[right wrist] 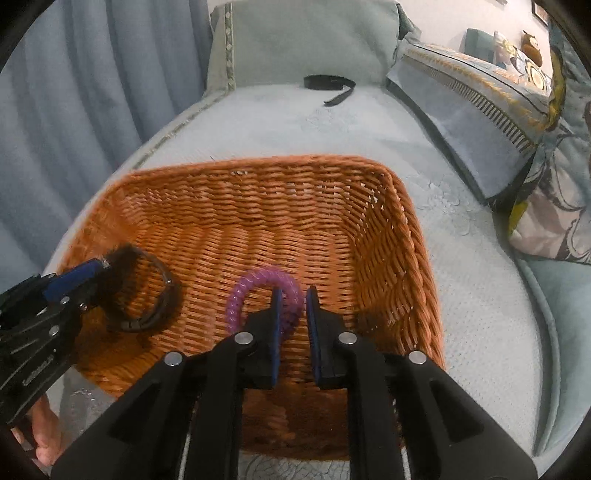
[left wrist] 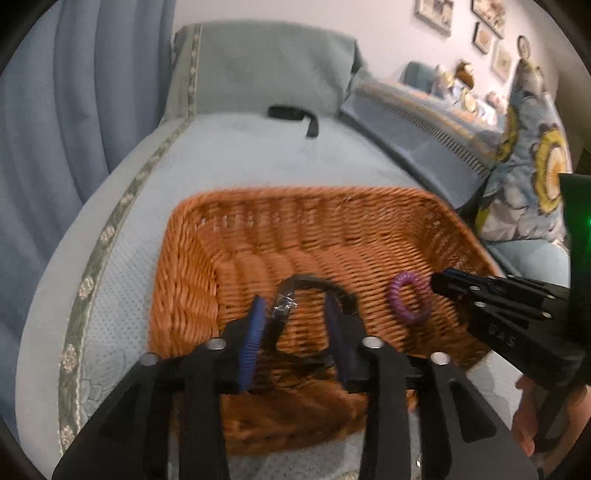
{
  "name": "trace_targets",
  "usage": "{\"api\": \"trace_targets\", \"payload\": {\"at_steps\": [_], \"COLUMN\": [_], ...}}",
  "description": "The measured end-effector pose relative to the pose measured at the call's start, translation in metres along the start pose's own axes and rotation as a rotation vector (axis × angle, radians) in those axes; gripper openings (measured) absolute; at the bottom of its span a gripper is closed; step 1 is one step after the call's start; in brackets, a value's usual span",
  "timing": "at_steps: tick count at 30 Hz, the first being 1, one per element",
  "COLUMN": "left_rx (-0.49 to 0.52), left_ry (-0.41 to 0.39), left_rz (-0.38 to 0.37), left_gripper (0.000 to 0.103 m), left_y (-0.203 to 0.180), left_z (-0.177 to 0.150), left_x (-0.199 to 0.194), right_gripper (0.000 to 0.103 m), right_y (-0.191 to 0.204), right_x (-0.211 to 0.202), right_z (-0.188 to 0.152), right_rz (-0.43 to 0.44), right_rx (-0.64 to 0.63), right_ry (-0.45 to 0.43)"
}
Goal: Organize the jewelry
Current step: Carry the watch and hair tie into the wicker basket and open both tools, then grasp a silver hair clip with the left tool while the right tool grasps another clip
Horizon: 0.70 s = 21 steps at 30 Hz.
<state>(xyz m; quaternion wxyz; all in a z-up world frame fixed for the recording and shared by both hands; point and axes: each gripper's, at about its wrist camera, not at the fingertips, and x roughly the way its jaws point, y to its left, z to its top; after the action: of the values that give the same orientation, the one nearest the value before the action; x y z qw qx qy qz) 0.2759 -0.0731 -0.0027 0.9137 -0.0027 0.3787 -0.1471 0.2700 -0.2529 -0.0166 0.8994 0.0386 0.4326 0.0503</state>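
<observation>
Over a wicker basket [right wrist: 229,199], the left gripper [left wrist: 295,310] stood parted around a black bracelet [left wrist: 317,286], while the right gripper [right wrist: 293,299], slightly parted, released a purple coil ring [right wrist: 255,280].

A pale blue sofa [right wrist: 480,295] with floral trim sits beside blue curtains [left wrist: 74,110]; patterned cushions [left wrist: 535,177] line its back, framed pictures [left wrist: 487,29] hang on the white wall.

A blue curtain [left wrist: 55,110] hangs beside the sofa [left wrist: 258,155]; a black strap [right wrist: 328,85] lies on its seat. Flowered cushions [left wrist: 532,173] lean nearby; framed pictures [left wrist: 487,26] hang above.
</observation>
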Motion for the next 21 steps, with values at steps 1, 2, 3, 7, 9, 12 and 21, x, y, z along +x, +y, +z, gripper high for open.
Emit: {"api": "trace_targets", "payload": {"at_steps": [1,2,3,7,9,12,21], "left_rx": [0.004,0.008,0.009,0.005,0.018,0.019,-0.042], "left_ry": [-0.014,-0.025,-0.039,-0.098,-0.127,-0.142,-0.060], "left_rz": [-0.002,-0.005,-0.020,-0.083,-0.098,-0.111,-0.167], "left_gripper": [0.046,0.046,0.046,0.046,0.046,0.046,0.046], "left_y": [-0.001,-0.002,-0.004,-0.007,-0.008,-0.009,0.003], "left_z": [0.000,0.000,0.000,-0.010,-0.022,-0.045,-0.145], "left_x": [-0.007,-0.015,-0.026,-0.073,-0.104,-0.137,-0.179], "right_gripper": [0.032,0.038,0.038,0.038,0.038,0.038,0.038], "right_y": [0.001,-0.001,-0.002,-0.002,-0.003,-0.003,0.002], "right_x": [-0.007,-0.013,-0.020,-0.062,-0.084,-0.119,-0.147], "right_z": [0.000,0.000,-0.002,-0.019,-0.033,-0.064,-0.167], "right_rz": [-0.002,0.000,0.008,0.066,0.084,0.120,0.187], "right_rx": [0.004,0.006,0.005,0.013,0.014,0.017,0.041], "right_ry": [-0.013,-0.024,-0.031,-0.078,-0.094,-0.112,-0.032]}}
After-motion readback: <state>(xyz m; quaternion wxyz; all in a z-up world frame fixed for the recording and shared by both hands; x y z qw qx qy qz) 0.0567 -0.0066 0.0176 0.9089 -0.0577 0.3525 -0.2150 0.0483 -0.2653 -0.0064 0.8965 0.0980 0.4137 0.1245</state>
